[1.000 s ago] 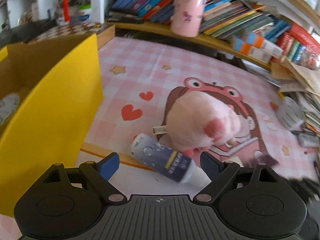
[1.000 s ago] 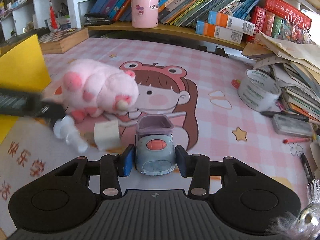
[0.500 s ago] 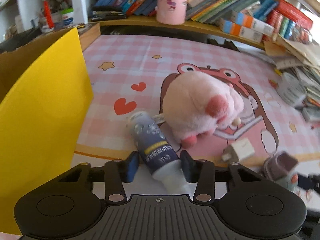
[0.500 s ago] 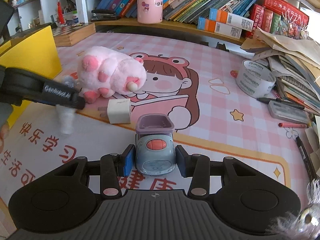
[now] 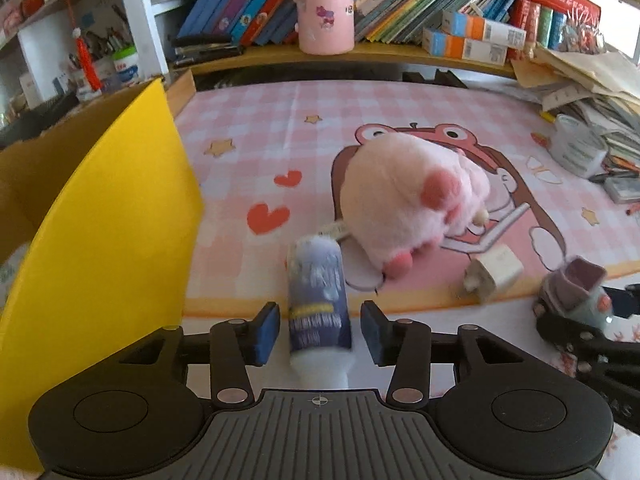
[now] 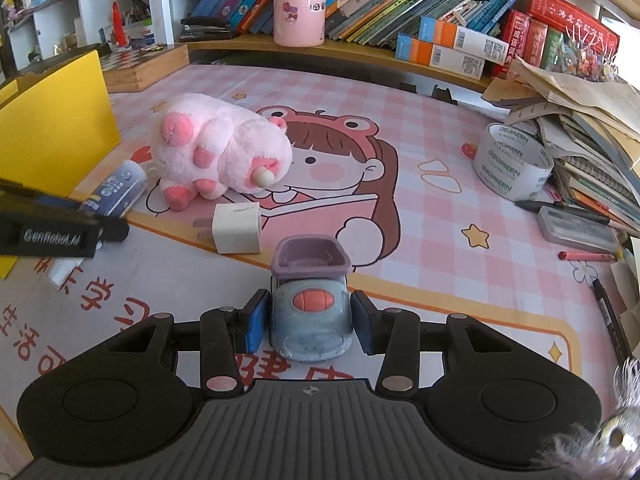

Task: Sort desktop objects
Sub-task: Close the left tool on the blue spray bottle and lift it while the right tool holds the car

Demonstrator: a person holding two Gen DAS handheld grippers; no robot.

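Straddling the blue tube (image 5: 318, 300) with the left gripper (image 5: 320, 320): narrow, having just been opening a little, pads clear of both its sides. Seen lying on the pink desk mat (image 5: 280, 120) at 6 o'clock, with pink plush (image 5: 404, 204) just past it at 1 and yellow box (image 5: 112, 220) at 9. Clamping the toy car (image 6: 310, 312) in the right gripper (image 6: 309, 316), narrow, at 6 o'clock; white charger (image 6: 236, 228) at 11, tape roll (image 6: 512, 168) at 2.
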